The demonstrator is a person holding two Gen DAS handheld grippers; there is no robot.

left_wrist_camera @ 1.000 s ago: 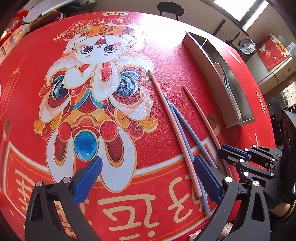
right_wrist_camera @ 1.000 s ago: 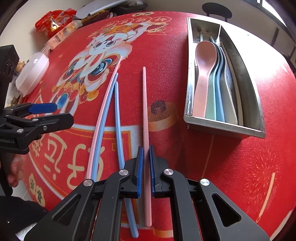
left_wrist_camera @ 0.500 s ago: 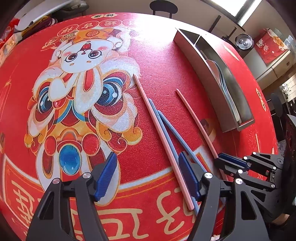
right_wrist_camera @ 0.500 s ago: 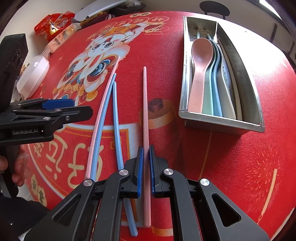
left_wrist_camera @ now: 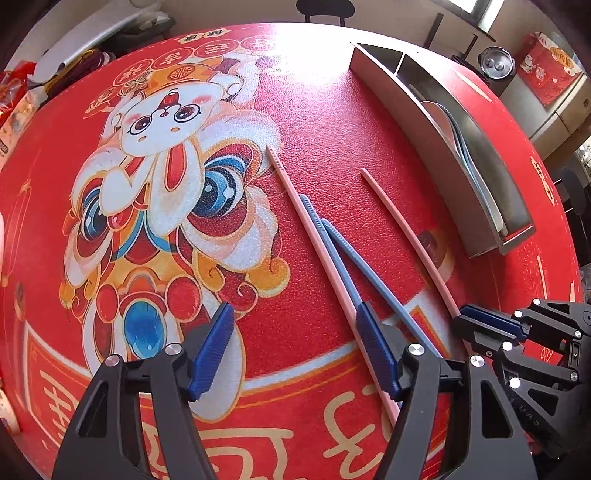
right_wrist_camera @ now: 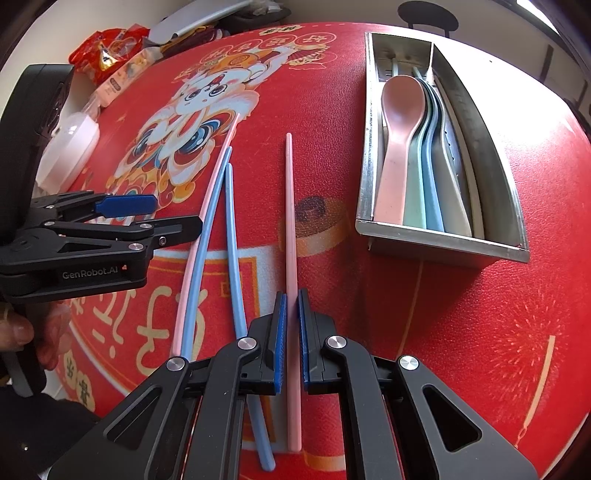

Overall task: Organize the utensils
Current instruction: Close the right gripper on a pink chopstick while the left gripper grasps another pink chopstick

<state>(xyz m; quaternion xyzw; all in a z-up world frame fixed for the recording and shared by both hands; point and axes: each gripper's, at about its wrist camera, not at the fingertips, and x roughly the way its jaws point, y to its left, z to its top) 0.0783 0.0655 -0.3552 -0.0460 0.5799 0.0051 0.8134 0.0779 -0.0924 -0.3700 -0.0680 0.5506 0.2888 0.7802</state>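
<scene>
Four chopsticks lie on the red printed table mat (left_wrist_camera: 332, 110). My right gripper (right_wrist_camera: 290, 332) is shut on the lone pink chopstick (right_wrist_camera: 290, 221), low on its length; the left wrist view shows that same right gripper (left_wrist_camera: 484, 325) side-on. My left gripper (left_wrist_camera: 295, 350) is open over the other three. The second pink chopstick (left_wrist_camera: 310, 236) runs between its jaws, close to the right pad (left_wrist_camera: 376, 350). Two blue chopsticks (left_wrist_camera: 369, 269) pass behind that pad. The metal tray (right_wrist_camera: 443, 240) at the right holds several spoons (right_wrist_camera: 400, 110).
Snack packets (right_wrist_camera: 107, 51) and a white lidded container (right_wrist_camera: 70, 144) sit at the table's far left edge. A chair back (right_wrist_camera: 428, 14) stands beyond the table. A person's hand (right_wrist_camera: 22, 332) holds the left gripper's handle.
The left gripper's jaws have narrowed, and it has shifted toward the three chopsticks, a little lower. The right gripper has kept still on its pink chopstick.
</scene>
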